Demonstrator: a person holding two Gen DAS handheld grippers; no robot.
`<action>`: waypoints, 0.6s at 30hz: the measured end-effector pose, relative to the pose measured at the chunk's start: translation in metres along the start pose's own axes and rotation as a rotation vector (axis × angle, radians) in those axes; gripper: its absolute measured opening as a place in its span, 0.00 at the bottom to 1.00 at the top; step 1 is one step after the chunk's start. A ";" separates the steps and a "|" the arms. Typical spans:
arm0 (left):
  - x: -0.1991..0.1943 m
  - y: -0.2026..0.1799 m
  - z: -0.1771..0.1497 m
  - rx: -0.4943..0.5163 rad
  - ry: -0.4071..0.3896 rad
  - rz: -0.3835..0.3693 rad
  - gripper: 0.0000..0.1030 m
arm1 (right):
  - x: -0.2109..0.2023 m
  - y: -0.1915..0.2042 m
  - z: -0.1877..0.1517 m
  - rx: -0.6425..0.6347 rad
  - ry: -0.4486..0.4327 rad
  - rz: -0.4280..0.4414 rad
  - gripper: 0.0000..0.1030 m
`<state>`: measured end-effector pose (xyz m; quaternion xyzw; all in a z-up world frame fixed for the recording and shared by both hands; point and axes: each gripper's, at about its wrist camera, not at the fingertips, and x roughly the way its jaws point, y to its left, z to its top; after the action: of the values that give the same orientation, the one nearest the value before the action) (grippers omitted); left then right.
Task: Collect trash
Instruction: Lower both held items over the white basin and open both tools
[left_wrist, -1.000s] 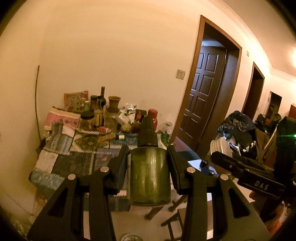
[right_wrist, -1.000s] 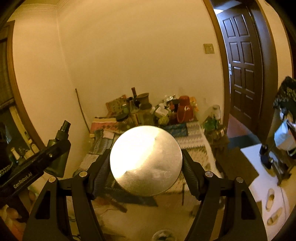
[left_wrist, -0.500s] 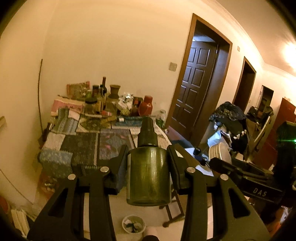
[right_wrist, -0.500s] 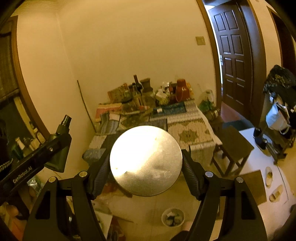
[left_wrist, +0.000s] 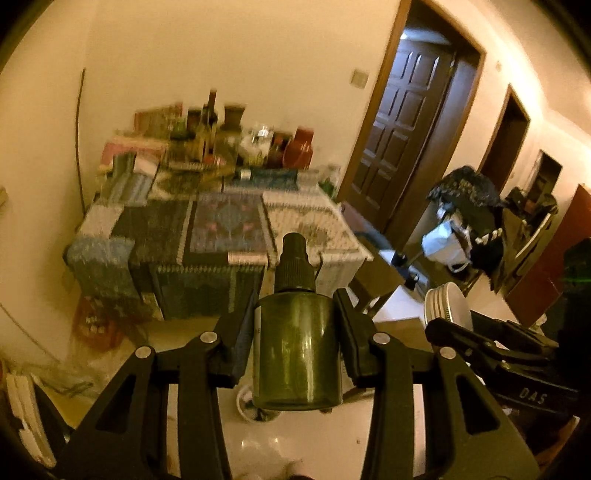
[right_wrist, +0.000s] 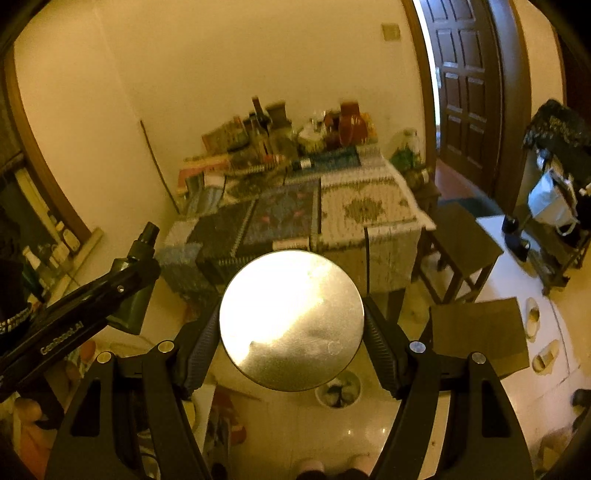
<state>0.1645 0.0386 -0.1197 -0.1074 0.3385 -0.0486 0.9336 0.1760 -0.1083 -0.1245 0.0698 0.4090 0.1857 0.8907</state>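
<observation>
Left wrist view: the left claw (left_wrist: 297, 343) is clamped on a dark green bottle (left_wrist: 297, 354) with a black cap, held upright above the pale floor (left_wrist: 317, 443). A small round bin (left_wrist: 255, 408) shows just behind the bottle's base. A cloth-covered counter (left_wrist: 207, 236) stands beyond. Right wrist view: the right claw (right_wrist: 291, 328) is clamped on a round metal tin (right_wrist: 291, 319), with the bin (right_wrist: 338, 393) partly visible just below it.

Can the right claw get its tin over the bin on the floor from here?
Probably yes. The right claw grips the tin, and the bin sits open on bare floor just beyond and below it. Nothing stands between them; the table is farther back and the left claw off to the side.
</observation>
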 end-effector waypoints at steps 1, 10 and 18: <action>0.012 0.000 -0.004 -0.014 0.026 0.003 0.40 | 0.006 -0.004 -0.004 -0.006 0.015 -0.002 0.68; 0.115 0.013 -0.060 -0.100 0.195 0.046 0.40 | 0.103 -0.048 -0.050 -0.012 0.226 -0.003 0.68; 0.200 0.063 -0.129 -0.192 0.342 0.115 0.40 | 0.193 -0.070 -0.084 -0.012 0.327 0.037 0.68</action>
<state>0.2359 0.0453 -0.3545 -0.1665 0.5008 0.0199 0.8492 0.2468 -0.1007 -0.3345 0.0406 0.5461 0.2133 0.8091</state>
